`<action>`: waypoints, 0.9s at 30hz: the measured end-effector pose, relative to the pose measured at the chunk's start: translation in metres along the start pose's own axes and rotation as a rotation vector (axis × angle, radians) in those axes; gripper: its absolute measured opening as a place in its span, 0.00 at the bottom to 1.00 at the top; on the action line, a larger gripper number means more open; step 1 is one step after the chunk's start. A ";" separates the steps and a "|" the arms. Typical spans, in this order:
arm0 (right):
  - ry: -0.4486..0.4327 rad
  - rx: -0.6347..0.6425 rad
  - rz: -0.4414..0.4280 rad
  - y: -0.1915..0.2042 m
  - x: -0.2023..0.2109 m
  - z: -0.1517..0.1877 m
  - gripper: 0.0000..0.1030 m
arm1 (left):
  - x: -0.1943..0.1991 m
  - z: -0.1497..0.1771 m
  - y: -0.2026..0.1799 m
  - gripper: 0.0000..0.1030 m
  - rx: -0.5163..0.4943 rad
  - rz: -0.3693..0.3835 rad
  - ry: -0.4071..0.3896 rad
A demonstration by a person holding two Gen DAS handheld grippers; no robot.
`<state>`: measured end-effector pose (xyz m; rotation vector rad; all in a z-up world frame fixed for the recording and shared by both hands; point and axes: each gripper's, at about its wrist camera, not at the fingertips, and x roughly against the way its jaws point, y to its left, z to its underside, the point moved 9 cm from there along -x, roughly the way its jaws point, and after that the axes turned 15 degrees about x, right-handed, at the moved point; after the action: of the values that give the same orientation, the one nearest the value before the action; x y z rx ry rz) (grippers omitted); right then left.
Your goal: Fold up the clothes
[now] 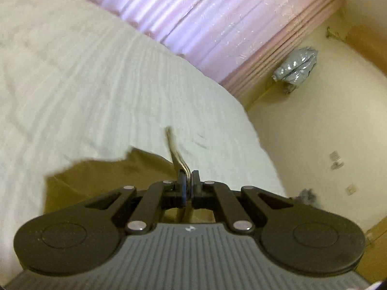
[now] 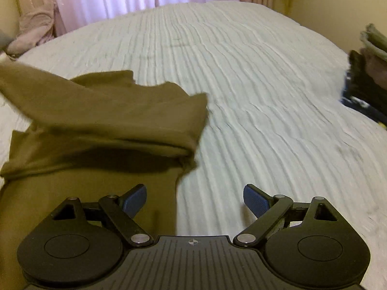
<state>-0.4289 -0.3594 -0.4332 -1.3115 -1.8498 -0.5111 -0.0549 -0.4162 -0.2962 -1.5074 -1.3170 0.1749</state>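
your left hand-held gripper (image 1: 188, 177) has its jaws pressed together on a thin edge of the olive garment (image 1: 116, 176), with a strip of the cloth sticking out past the fingertips. from that view the rest of the garment hangs below and to the left, over the white bed (image 1: 96, 84). your right hand-held gripper (image 2: 195, 199) has its jaws wide apart and nothing between them; it hovers over the garment's (image 2: 108, 120) right edge, near the front edge of the bed (image 2: 266, 96). the garment lies on the bed's front left part, one layer lifted and doubled over toward the left, blurred. a pile of dark clothes (image 2: 367, 72) sits at the bed's right edge. pink curtains (image 1: 205, 19) hang beyond the bed's far edge.
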 end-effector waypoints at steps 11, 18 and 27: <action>-0.011 0.267 0.003 0.019 -0.047 -0.023 0.20 | 0.004 0.002 0.042 0.00 0.026 -0.073 0.018; 0.058 0.255 -0.011 0.013 -0.057 -0.004 0.16 | -0.022 0.032 0.132 0.01 0.032 -0.309 0.105; 0.080 0.290 -0.016 0.009 -0.040 -0.008 0.16 | -0.015 0.031 0.161 0.02 0.109 -0.399 0.052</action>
<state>-0.4119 -0.3853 -0.4606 -1.0686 -1.7920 -0.2857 0.0179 -0.3793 -0.4391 -1.1243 -1.5115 -0.0482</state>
